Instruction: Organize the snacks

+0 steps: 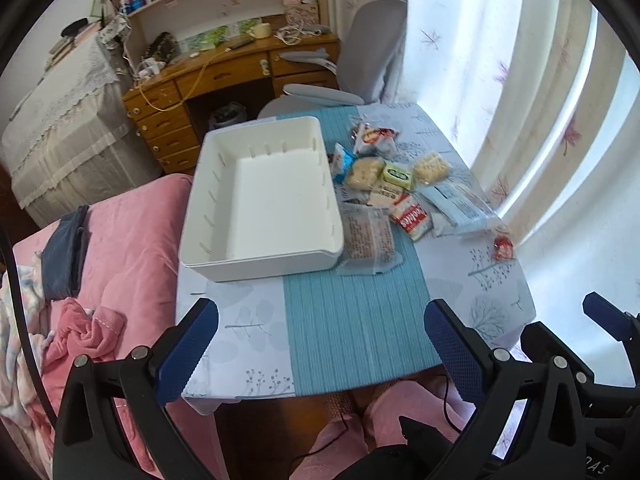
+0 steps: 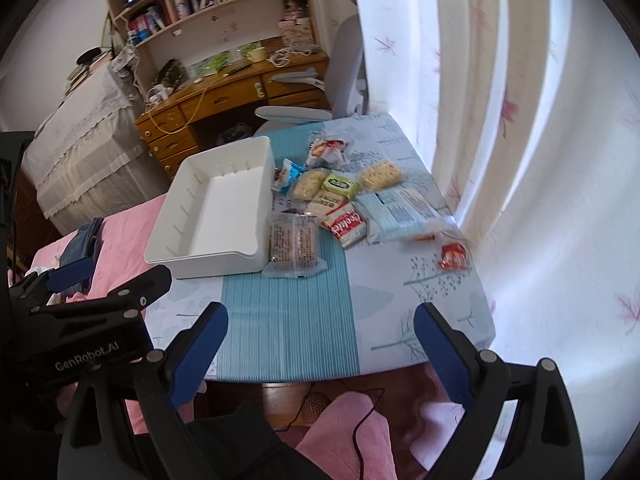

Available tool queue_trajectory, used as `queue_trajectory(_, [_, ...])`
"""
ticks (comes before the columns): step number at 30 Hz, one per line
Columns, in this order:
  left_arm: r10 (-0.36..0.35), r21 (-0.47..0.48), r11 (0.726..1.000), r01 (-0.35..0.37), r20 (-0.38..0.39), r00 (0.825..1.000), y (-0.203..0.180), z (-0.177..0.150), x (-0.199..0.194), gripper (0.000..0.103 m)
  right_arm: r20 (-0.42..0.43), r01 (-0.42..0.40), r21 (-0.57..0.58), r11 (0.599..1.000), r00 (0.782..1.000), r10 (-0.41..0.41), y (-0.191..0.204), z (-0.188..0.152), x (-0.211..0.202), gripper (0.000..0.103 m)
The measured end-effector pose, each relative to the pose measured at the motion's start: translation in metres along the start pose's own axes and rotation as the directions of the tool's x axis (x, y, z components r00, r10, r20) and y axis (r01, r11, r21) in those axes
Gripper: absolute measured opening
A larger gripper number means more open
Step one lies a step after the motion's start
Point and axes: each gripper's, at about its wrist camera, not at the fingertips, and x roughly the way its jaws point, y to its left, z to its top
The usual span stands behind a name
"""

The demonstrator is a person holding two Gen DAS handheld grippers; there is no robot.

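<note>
Small table (image 1: 472, 280) beside curtain; snack pile (image 1: 396, 184) overlaps, labels blurred; white bin (image 1: 256, 256) overhangs edge; left gripper (image 1: 320, 344) and right gripper (image 2: 320, 344) spread, holding nothing.

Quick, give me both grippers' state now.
Left gripper: open, holding nothing.
Right gripper: open, holding nothing.

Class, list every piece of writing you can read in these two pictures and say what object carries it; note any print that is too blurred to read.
"GenRobot.AI": white letters on the black body of the left gripper, seen from the right wrist view.
"Cookies": white script on the red-and-white snack packet.
Too blurred or small: the print on the pale blue snack packet, the clear-wrapped brown snack bar, the green-and-yellow packet and the small red wrapper.
</note>
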Motion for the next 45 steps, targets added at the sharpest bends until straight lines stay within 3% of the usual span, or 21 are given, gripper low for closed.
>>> queue_trajectory(6, [-0.022, 0.024, 0.999, 0.023, -0.033, 0.999, -0.014, 0.004, 0.012, 0.102, -0.007, 0.036, 0.058, 0.998, 0.999, -0.036, -0.02, -0.002, 0.004, 0.095])
queue_trajectory(8, [-0.059, 0.02, 0.998, 0.06, -0.041, 0.997, -0.019, 0.009, 0.016, 0.102, -0.02, 0.053, 0.08, 0.995, 0.998, -0.052, -0.03, 0.001, 0.009, 0.095])
queue_trajectory(12, [-0.054, -0.002, 0.999, 0.054, -0.053, 0.997, -0.027, 0.023, 0.024, 0.102, -0.044, 0.061, 0.126, 0.99, 0.997, -0.056, -0.054, 0.014, 0.02, 0.095])
queue_trajectory(20, [-0.067, -0.045, 0.997, 0.061, -0.125, 0.99, -0.063, 0.054, 0.056, 0.102, -0.185, 0.063, 0.197, 0.978, 0.982, -0.025, -0.11, 0.042, 0.063, 0.095])
queue_trajectory(27, [-0.134, -0.098, 0.988, 0.118, -0.184, 0.974, -0.099, 0.083, 0.092, 0.102, -0.391, 0.068, 0.286, 0.956, 0.919, 0.051, -0.169, 0.054, 0.121, 0.095])
queue_trajectory(32, [-0.214, -0.204, 0.965, 0.166, -0.238, 0.947, -0.117, 0.098, 0.133, 0.102, -0.479, 0.052, 0.34, 0.939, 0.869, 0.126, -0.2, 0.06, 0.156, 0.095])
queue_trajectory(36, [-0.244, -0.294, 0.943, 0.155, -0.295, 0.924, -0.126, 0.104, 0.168, 0.102, -0.551, 0.061, 0.335, 0.94, 0.822, 0.142, -0.22, 0.062, 0.187, 0.093])
queue_trajectory(41, [-0.281, -0.388, 0.912, 0.135, -0.349, 0.894, -0.135, 0.112, 0.208, 0.101, -0.587, 0.08, 0.294, 0.953, 0.802, 0.113, -0.236, 0.067, 0.217, 0.088])
queue_trajectory(45, [-0.339, -0.463, 0.875, 0.141, -0.38, 0.86, -0.144, 0.114, 0.243, 0.101, -0.605, 0.106, 0.271, 0.957, 0.792, 0.083, -0.244, 0.066, 0.241, 0.081])
